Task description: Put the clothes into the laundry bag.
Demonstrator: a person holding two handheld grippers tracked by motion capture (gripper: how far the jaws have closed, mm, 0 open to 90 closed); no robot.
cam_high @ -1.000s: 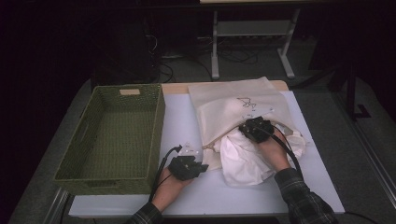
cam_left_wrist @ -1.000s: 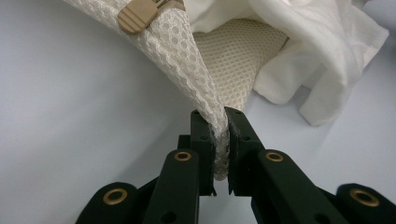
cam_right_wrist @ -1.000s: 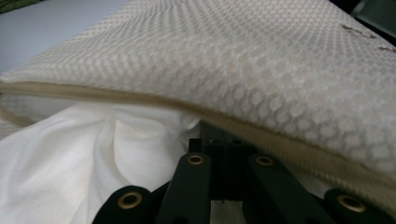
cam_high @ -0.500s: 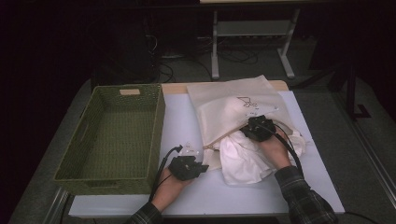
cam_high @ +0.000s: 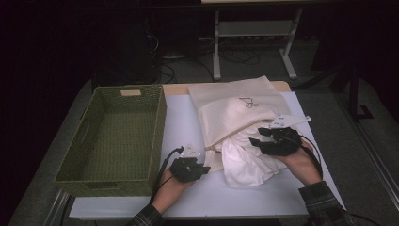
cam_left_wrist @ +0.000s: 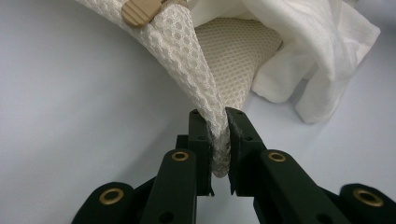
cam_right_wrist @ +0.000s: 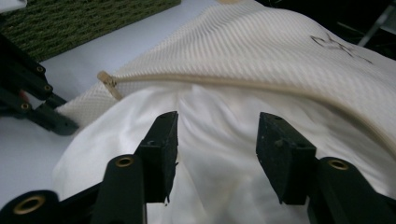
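A cream mesh bag (cam_high: 235, 106) lies on the white table with its opening toward me. A white garment (cam_high: 244, 162) spills out of that opening. My left gripper (cam_high: 203, 168) is at the opening's near-left corner, shut on the corner of the mesh bag (cam_left_wrist: 187, 60); the jaws pinch the mesh at the left gripper (cam_left_wrist: 218, 126), just below the tan zipper pull (cam_left_wrist: 137, 11). My right gripper (cam_high: 256, 136) hovers over the garment at the opening's right side. In its own view the right gripper (cam_right_wrist: 217, 135) is open above the white garment (cam_right_wrist: 219, 107), nothing between the jaws.
A green woven basket (cam_high: 157, 127) with nothing in it stands on the left of the table, close to my left hand. The white table surface (cam_high: 188, 117) runs between basket and bag. Desk legs and cables sit on the dark floor beyond the far edge.
My right gripper has shifted slightly to the right and toward me over the garment. The left gripper still holds the bag corner in the same place.
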